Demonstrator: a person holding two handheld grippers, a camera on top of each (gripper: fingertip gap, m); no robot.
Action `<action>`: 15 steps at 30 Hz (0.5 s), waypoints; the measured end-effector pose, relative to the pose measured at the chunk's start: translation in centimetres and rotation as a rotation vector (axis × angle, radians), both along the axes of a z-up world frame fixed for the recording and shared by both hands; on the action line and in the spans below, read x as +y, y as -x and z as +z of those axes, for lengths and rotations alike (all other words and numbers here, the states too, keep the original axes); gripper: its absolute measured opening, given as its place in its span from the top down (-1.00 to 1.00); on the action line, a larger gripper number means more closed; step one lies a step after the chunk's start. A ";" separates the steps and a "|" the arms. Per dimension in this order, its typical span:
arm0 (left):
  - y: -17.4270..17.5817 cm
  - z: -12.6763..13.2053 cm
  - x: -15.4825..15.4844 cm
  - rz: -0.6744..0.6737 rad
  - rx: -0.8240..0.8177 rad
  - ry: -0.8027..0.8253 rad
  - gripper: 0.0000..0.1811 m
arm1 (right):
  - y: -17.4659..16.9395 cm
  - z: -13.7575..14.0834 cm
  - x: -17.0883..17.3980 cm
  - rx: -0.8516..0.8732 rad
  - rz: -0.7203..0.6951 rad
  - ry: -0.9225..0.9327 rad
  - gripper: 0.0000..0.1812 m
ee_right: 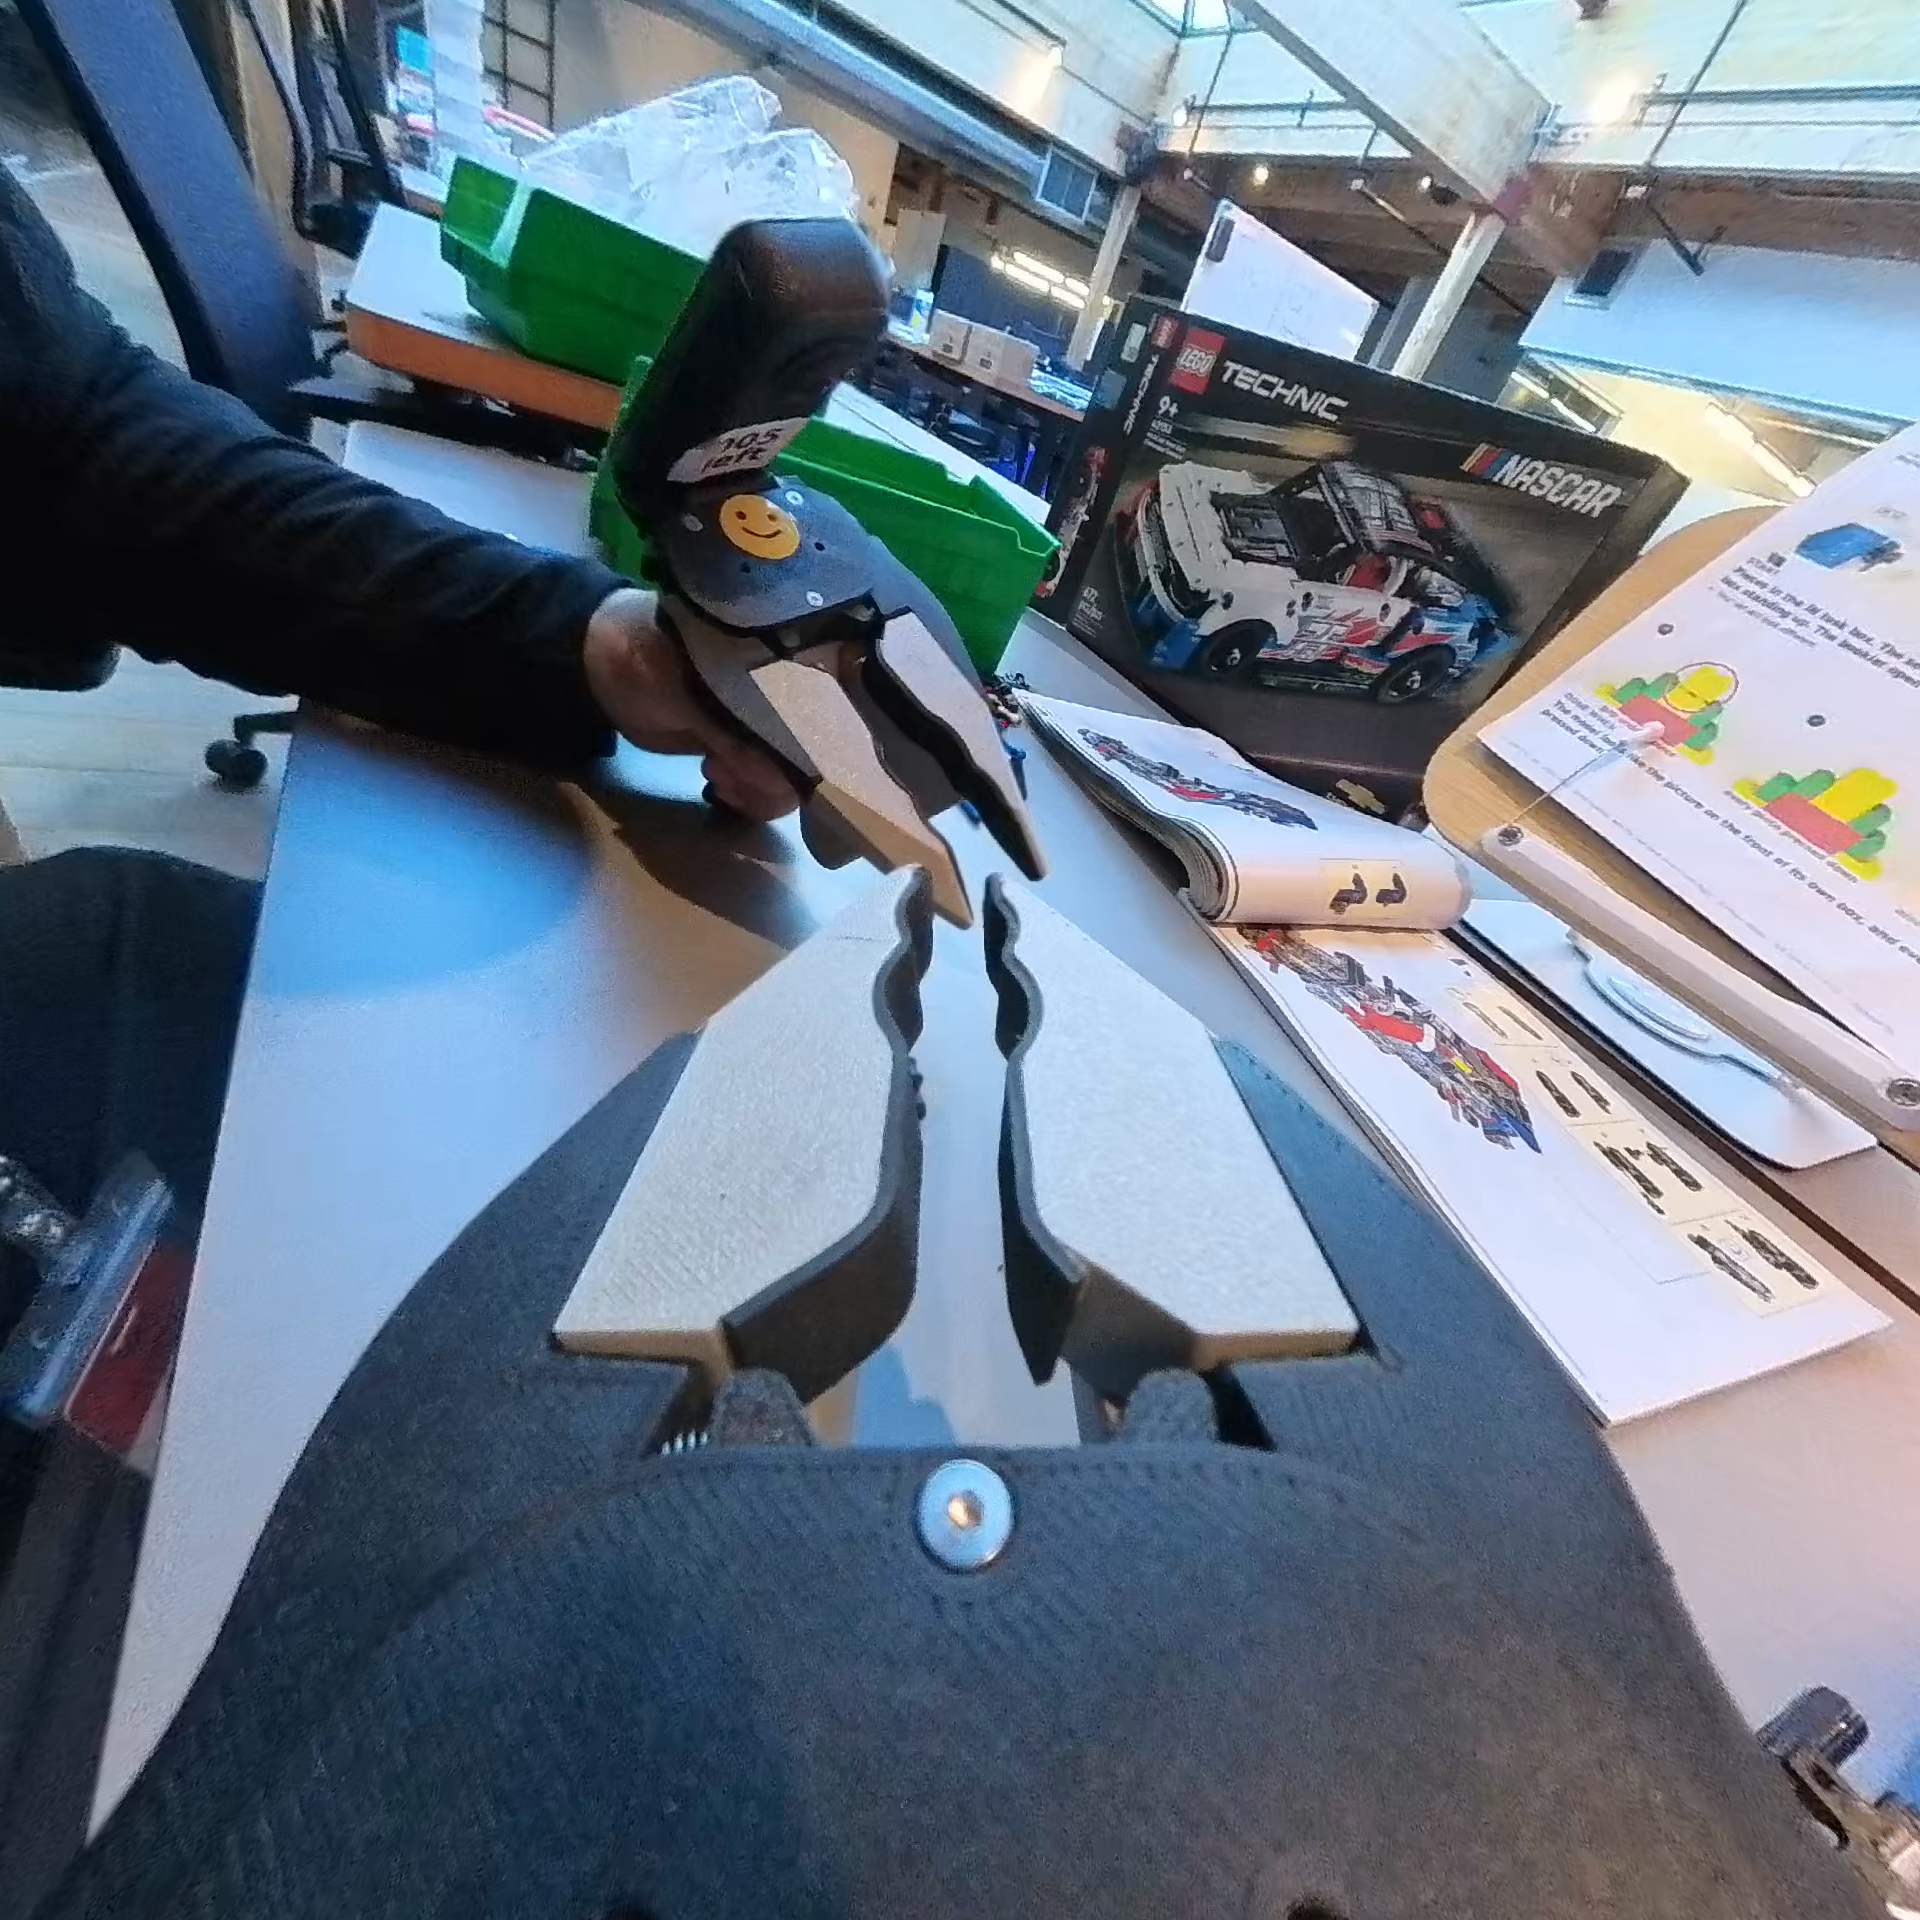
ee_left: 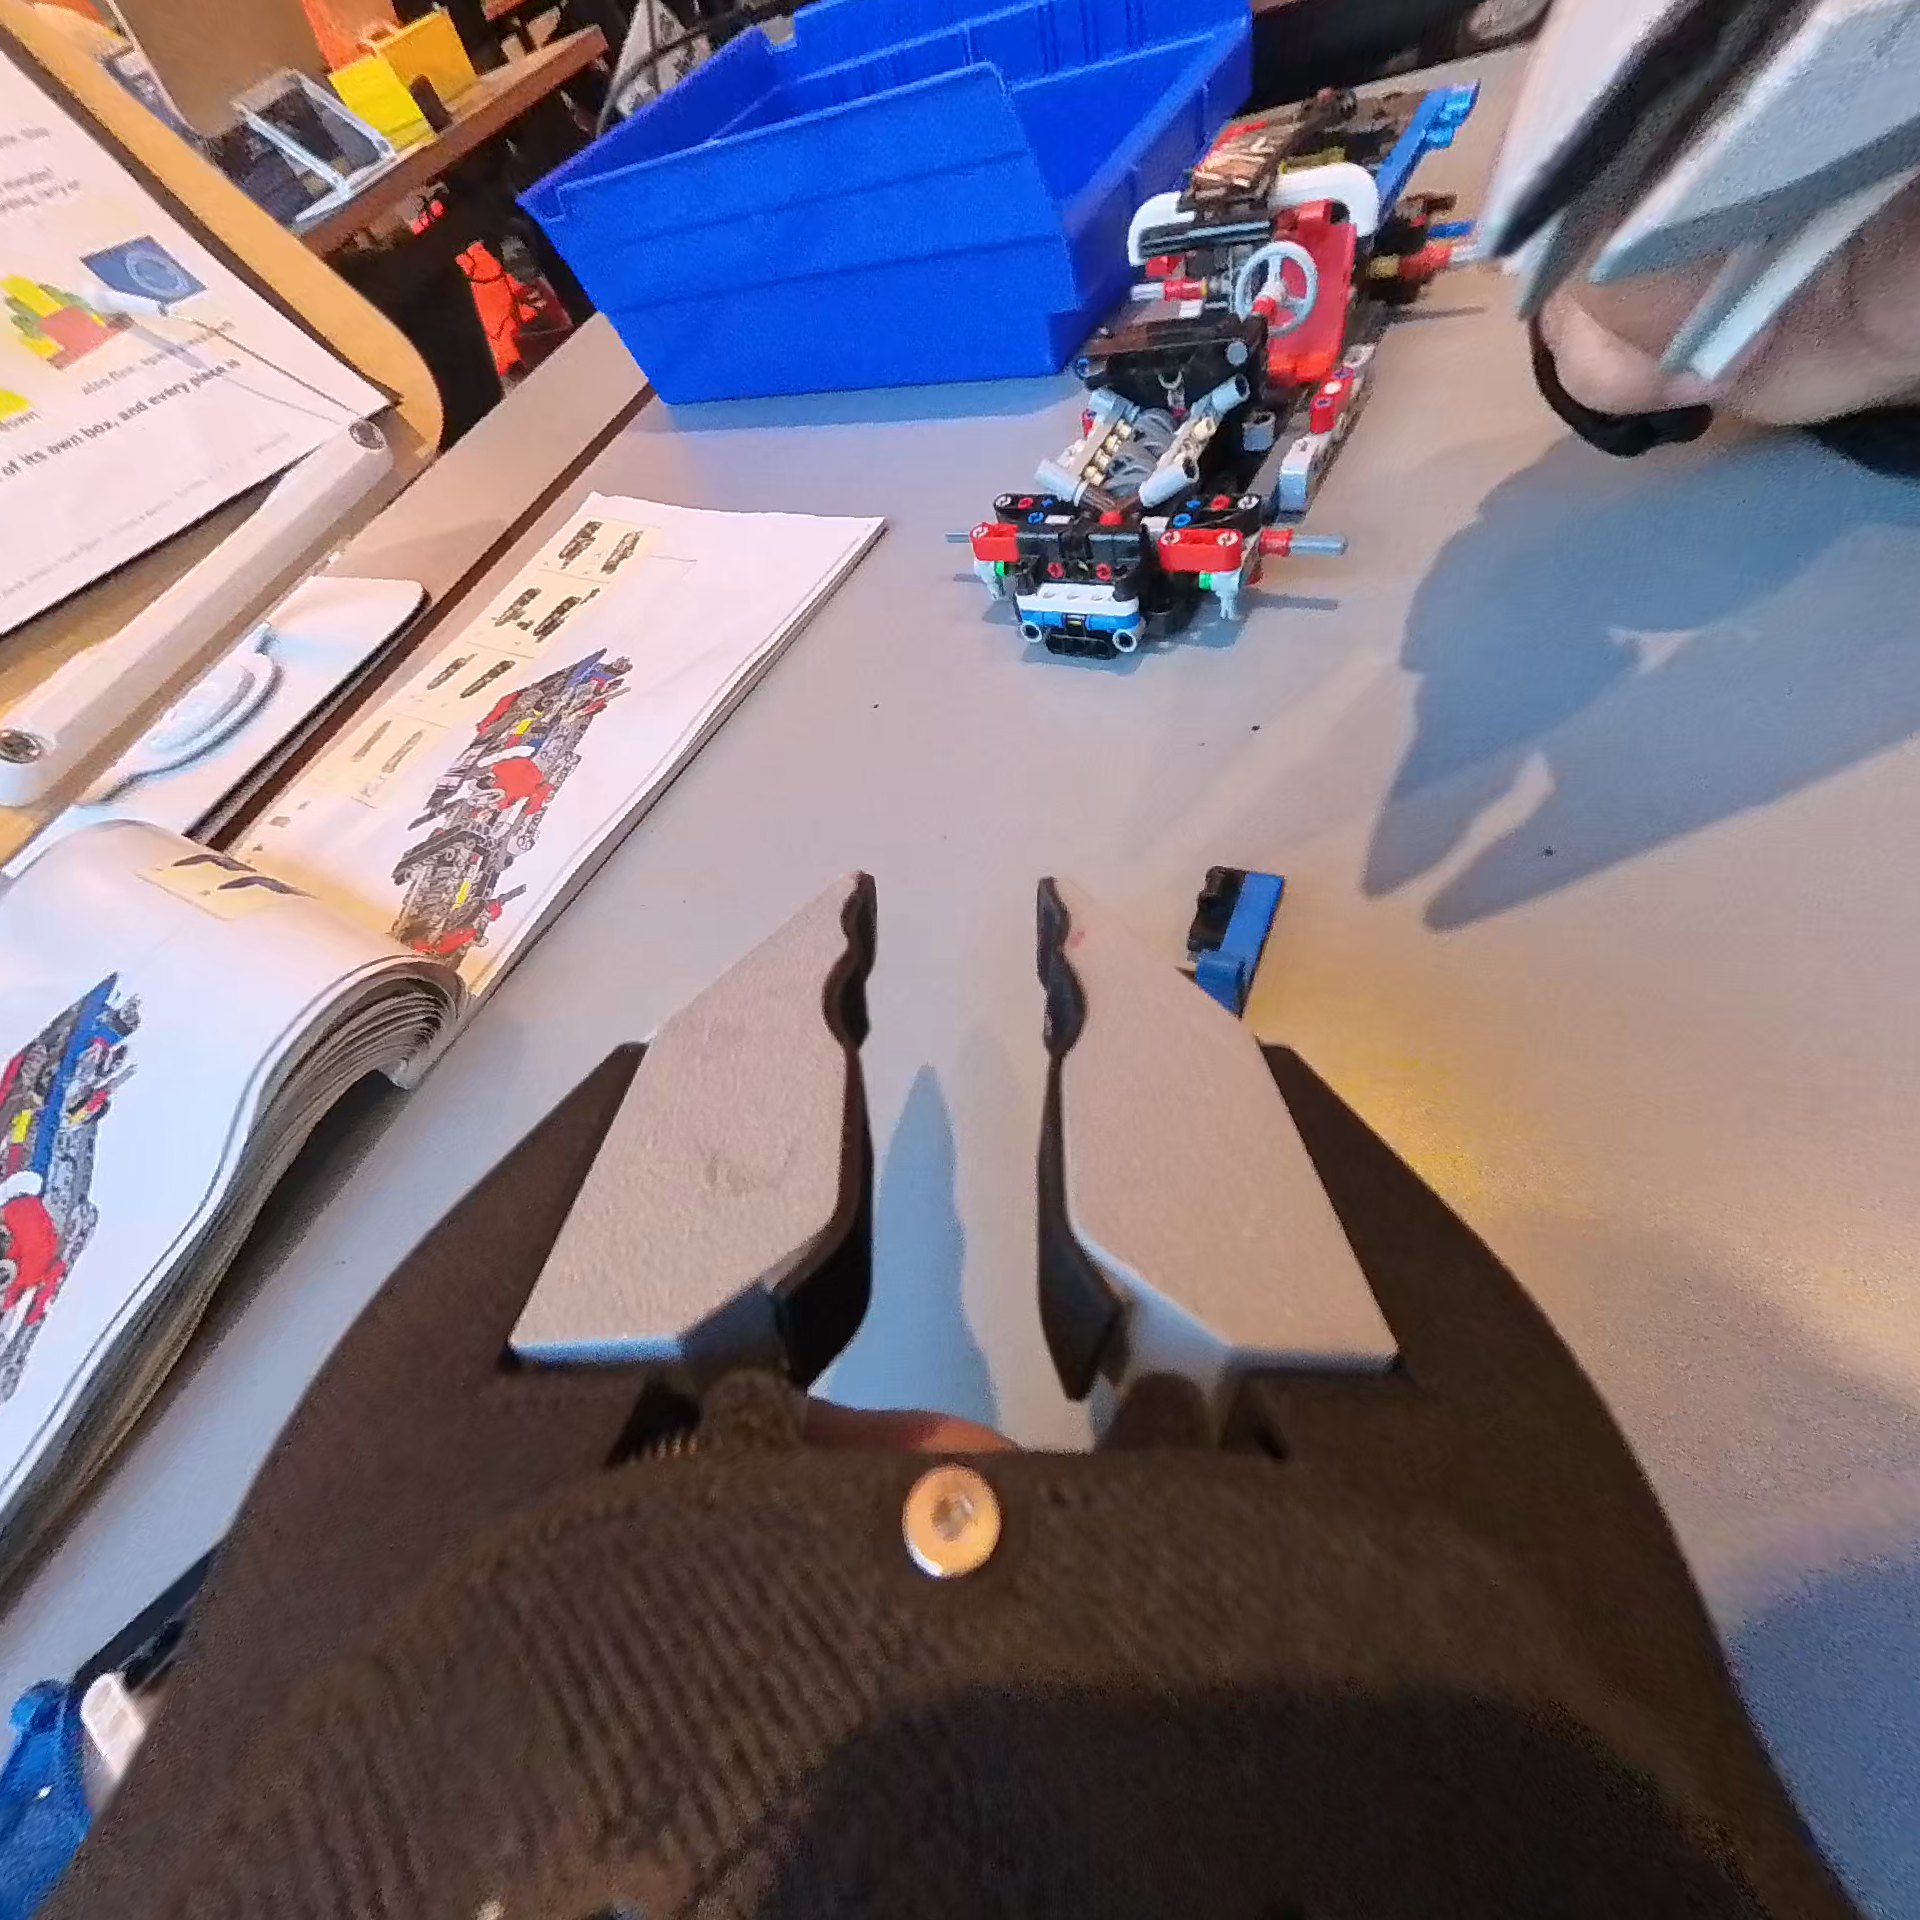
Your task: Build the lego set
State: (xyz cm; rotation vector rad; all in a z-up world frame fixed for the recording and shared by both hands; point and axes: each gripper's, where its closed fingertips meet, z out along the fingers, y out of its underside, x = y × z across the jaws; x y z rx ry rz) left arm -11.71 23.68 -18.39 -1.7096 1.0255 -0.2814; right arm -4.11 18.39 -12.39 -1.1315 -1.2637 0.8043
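Bare grey table [ee_left: 935, 748] lies between the left gripper [ee_left: 956, 914], fingers narrowly parted and empty, and one half-built lego car [ee_left: 1174, 436] far centre: a black, red and white chassis. One blue bin [ee_left: 852, 208] behind it; one open booklet [ee_left: 582, 707] left. Right gripper [ee_right: 956, 914]: narrowly parted, empty.

Printed writing stands on the dark car box [ee_right: 1351, 540] at upper right, on the white instruction sheet [ee_right: 1756, 727] at the right edge, and on a small white label [ee_right: 740, 452] on the left gripper [ee_right: 997, 891].
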 end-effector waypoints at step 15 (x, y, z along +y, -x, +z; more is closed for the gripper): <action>0.0 -1.2 0.0 0.005 0.130 -0.046 0.72 | 1.3 -1.4 0.7 -0.074 0.010 -0.016 1.00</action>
